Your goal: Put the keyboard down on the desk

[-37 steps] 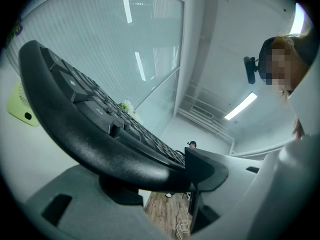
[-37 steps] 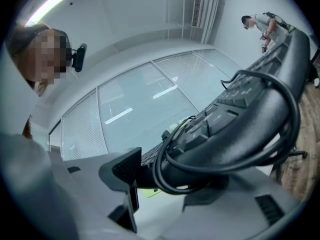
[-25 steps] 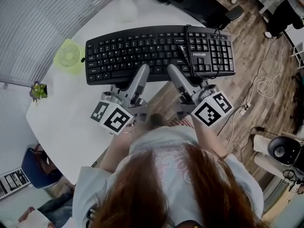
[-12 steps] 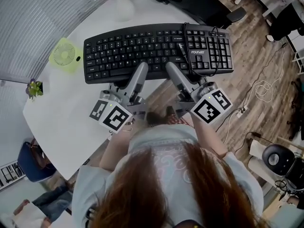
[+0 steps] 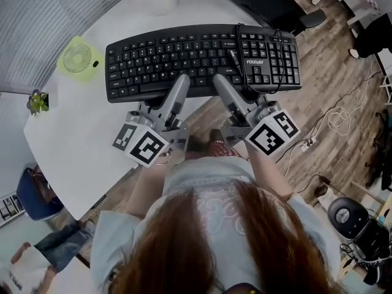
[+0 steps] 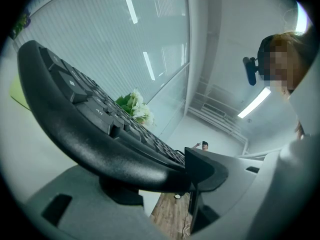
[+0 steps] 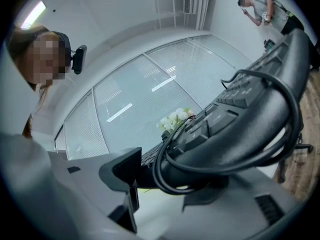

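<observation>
Holding the keyboard (image 5: 202, 57) by its near edge, you have the left gripper (image 5: 182, 86) just left of its middle and the right gripper (image 5: 219, 84) just right of it. Each gripper view shows its jaws pinching the black front lip, one above and one beneath. The keyboard lies across the near corner of the white tabletop (image 5: 79, 139), its left part over the tabletop and its number-pad end out over the wood floor (image 5: 324, 103). No view settles whether it touches the surface. To set it down well, carry it left and away from you until its whole body is over the tabletop, stopping short of the green fan (image 5: 76, 59). Lower both ends together and level. Mind the cable (image 5: 240, 60) looped round the right end, so it doesn't get trapped underneath. Spread the jaws only once the weight rests.
</observation>
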Available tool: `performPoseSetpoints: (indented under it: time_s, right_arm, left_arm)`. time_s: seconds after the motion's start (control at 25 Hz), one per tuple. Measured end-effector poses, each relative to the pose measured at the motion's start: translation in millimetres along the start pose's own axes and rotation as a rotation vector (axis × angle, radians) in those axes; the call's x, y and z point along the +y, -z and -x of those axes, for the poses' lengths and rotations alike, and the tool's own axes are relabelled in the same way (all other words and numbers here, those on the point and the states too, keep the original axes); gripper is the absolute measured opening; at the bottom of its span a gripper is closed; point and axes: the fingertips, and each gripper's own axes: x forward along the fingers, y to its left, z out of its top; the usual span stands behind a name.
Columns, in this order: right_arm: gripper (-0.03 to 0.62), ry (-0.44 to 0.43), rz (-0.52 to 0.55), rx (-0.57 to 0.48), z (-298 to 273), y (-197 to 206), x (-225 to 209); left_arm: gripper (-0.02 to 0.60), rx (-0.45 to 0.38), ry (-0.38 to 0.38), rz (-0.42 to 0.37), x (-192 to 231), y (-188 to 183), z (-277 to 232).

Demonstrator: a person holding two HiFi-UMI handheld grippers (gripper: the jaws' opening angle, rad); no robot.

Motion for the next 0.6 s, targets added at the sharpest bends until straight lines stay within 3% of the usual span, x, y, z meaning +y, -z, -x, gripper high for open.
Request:
performPoseSetpoints:
  time_s: [0.6]
  right_arm:
    - [0.264, -0.007, -0.035, 0.049, -7.0, 2.8, -10.7]
  left_arm:
    - [0.242, 0.021, -0.057, 0.026, 7.2, 5.1, -5.3]
